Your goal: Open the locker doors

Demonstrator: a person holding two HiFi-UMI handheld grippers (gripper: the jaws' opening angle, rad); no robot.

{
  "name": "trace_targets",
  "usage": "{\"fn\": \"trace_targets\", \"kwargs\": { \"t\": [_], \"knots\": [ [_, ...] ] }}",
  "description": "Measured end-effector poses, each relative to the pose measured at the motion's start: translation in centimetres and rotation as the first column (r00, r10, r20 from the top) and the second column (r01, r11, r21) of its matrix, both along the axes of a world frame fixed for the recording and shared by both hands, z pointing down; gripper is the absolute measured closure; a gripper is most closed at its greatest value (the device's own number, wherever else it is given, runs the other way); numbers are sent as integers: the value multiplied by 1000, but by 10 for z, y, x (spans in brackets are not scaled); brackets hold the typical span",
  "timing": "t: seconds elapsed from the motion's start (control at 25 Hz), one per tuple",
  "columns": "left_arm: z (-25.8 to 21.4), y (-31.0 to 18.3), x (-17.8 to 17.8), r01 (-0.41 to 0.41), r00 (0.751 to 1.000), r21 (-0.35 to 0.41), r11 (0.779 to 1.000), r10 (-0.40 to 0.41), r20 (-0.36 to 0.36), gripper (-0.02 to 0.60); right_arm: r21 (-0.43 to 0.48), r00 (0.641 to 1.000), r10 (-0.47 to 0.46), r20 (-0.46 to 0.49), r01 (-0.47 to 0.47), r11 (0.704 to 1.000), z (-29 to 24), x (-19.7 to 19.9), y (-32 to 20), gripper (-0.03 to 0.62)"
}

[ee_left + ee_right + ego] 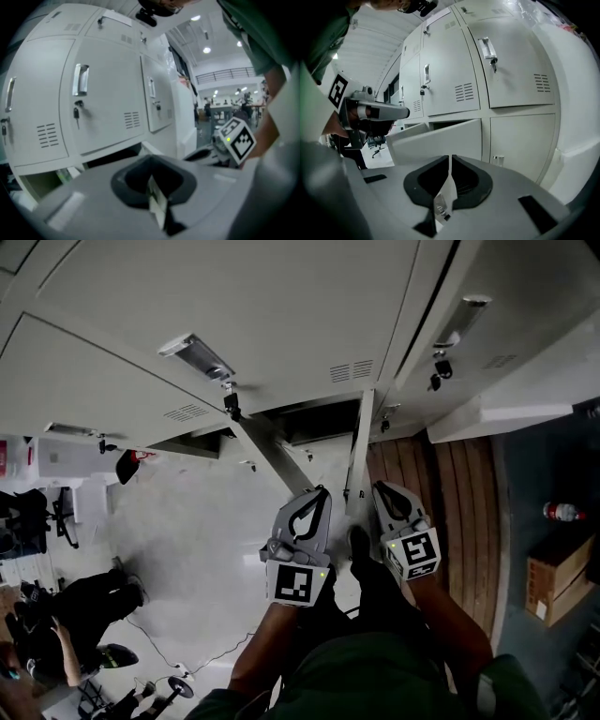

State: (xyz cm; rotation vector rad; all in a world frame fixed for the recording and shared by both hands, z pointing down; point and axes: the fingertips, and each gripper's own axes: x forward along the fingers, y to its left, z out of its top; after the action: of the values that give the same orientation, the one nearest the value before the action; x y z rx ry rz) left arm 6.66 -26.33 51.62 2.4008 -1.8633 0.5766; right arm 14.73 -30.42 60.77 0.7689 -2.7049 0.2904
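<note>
A bank of white lockers (253,315) fills the top of the head view. Two bottom-row doors stand swung out: one door (273,456) slants towards me, the other door (359,448) shows edge-on beside it. My left gripper (322,491) is shut and empty, its tip near the slanted door's outer edge. Just right of the edge-on door, my right gripper (380,486) is likewise shut on nothing. The right gripper view has an open lower door (436,139) ahead of the meeting jaws. Upper doors (103,98) stay closed, with handles (80,78) and keys in their locks.
A wooden floor strip (450,493) runs at the lockers' foot on the right. A cardboard box (559,579) and a bottle (562,512) sit at the far right. A seated person (66,620) and office chairs (56,512) are at the lower left.
</note>
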Motion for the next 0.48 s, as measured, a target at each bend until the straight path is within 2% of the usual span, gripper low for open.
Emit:
{"fn": "trace_targets", "kwargs": {
  "t": [0.2, 0.48],
  "knots": [
    [-24, 8, -5, 7, 1000, 19, 1000, -7, -2, 578, 40, 997, 11, 70, -14, 999, -52, -8, -10, 579],
    [-72, 25, -36, 65, 998, 86, 994, -65, -5, 578, 68, 988, -51, 149, 42, 997, -112, -50, -5, 579]
  ]
}}
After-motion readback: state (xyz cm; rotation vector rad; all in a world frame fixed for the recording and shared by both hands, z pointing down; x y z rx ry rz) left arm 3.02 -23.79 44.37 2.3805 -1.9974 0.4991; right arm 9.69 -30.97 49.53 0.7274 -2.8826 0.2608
